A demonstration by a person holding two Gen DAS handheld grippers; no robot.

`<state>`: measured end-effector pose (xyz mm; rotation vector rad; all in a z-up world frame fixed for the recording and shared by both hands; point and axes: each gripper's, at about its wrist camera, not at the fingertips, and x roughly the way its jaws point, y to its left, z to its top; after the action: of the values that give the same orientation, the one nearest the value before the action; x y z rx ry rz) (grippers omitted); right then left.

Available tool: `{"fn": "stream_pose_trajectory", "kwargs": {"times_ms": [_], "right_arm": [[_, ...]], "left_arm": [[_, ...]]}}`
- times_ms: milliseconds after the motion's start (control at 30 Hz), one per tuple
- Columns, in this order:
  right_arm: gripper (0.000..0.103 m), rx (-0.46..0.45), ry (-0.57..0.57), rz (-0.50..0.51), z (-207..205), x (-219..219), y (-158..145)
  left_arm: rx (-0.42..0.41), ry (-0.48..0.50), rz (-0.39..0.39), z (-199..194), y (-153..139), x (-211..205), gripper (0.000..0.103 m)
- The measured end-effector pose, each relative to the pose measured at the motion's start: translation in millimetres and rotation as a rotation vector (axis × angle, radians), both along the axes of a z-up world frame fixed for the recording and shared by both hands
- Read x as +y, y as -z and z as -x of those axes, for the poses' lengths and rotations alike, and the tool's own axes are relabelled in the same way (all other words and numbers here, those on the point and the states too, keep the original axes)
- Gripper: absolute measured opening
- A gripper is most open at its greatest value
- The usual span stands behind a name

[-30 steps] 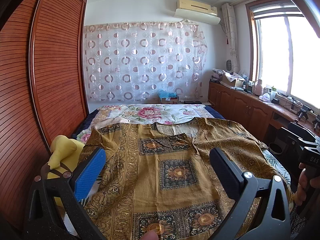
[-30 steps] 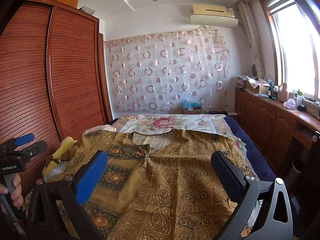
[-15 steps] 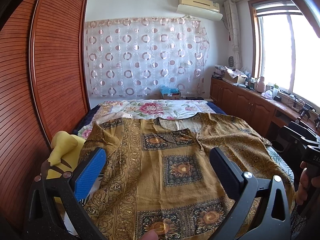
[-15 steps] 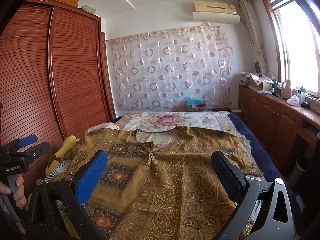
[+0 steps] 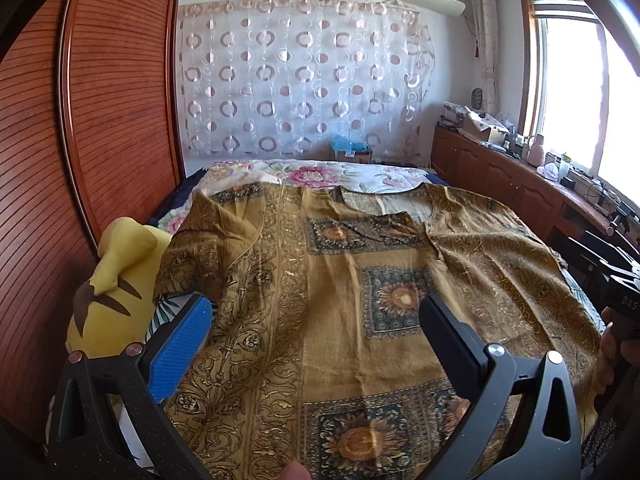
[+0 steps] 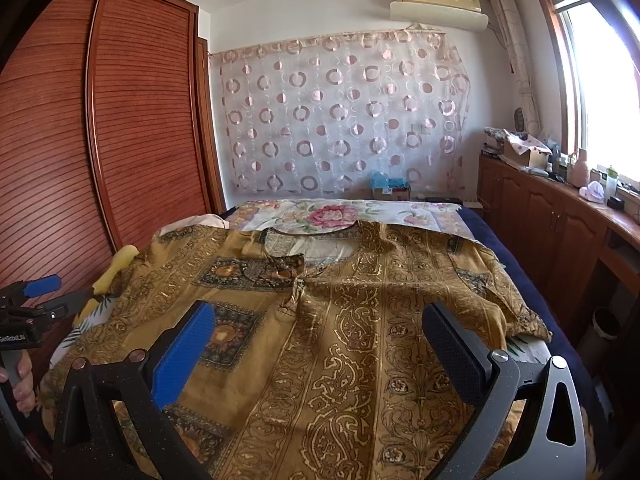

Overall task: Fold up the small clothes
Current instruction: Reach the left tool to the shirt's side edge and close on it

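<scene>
- Shirt lay spread flat across the bed, collar at the far end.
- Left gripper and right gripper both hovered above it, jaws wide apart, gripping nothing.
- Risk, I'd say: thin cloth could bunch or slip if only one layer got pinched.
- Left sleeve draped against the yellow plush toy, so it might snag there.
- Fabric looked mustard-gold, with sunflower squares and scrolled bands, lightly creased.

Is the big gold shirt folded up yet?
No, the gold shirt lies spread flat across the bed, both sleeves out to the sides.
</scene>
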<state>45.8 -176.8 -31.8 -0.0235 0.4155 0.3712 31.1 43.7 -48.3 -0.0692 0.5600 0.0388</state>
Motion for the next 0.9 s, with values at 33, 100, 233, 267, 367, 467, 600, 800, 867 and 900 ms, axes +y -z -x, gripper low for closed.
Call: {"fn": "stream_pose_trajectory", "kwargs": {"times_ms": [33, 100, 233, 267, 367, 467, 600, 800, 867, 900], "right_arm": [[0.103, -0.001, -0.002, 0.006, -2, 2, 1], [0.103, -0.002, -0.011, 0.018, -7, 8, 4], [0.103, 0.028, -0.068, 0.017, -18, 18, 12], [0.103, 0.039, -0.067, 0.034, -21, 22, 15], [0.103, 0.066, -0.107, 0.066, -26, 30, 20], [0.103, 0.09, -0.148, 0.084, -24, 34, 20], [0.103, 0.146, -0.203, 0.088, -26, 35, 19], [0.103, 0.191, -0.235, 0.137, -31, 22, 12], [0.103, 0.201, -0.24, 0.151, -35, 20, 13], [0.103, 0.207, -0.243, 0.154, -36, 19, 13]], "left_arm": [[0.006, 0.001, 0.002, -2, 3, 3, 0.103], [0.016, 0.001, 0.003, -5, 8, 8, 0.103], [0.039, -0.006, 0.01, -10, 16, 26, 0.103], [0.044, -0.008, 0.012, -12, 17, 31, 0.103], [0.064, -0.019, 0.001, -17, 21, 47, 0.103], [0.082, -0.035, 0.016, -24, 26, 69, 0.1], [0.121, -0.049, 0.054, -40, 33, 100, 0.096], [0.188, -0.093, 0.046, -69, 48, 135, 0.079], [0.215, -0.093, 0.029, -78, 56, 143, 0.072], [0.232, -0.093, 0.021, -84, 60, 146, 0.066]]}}
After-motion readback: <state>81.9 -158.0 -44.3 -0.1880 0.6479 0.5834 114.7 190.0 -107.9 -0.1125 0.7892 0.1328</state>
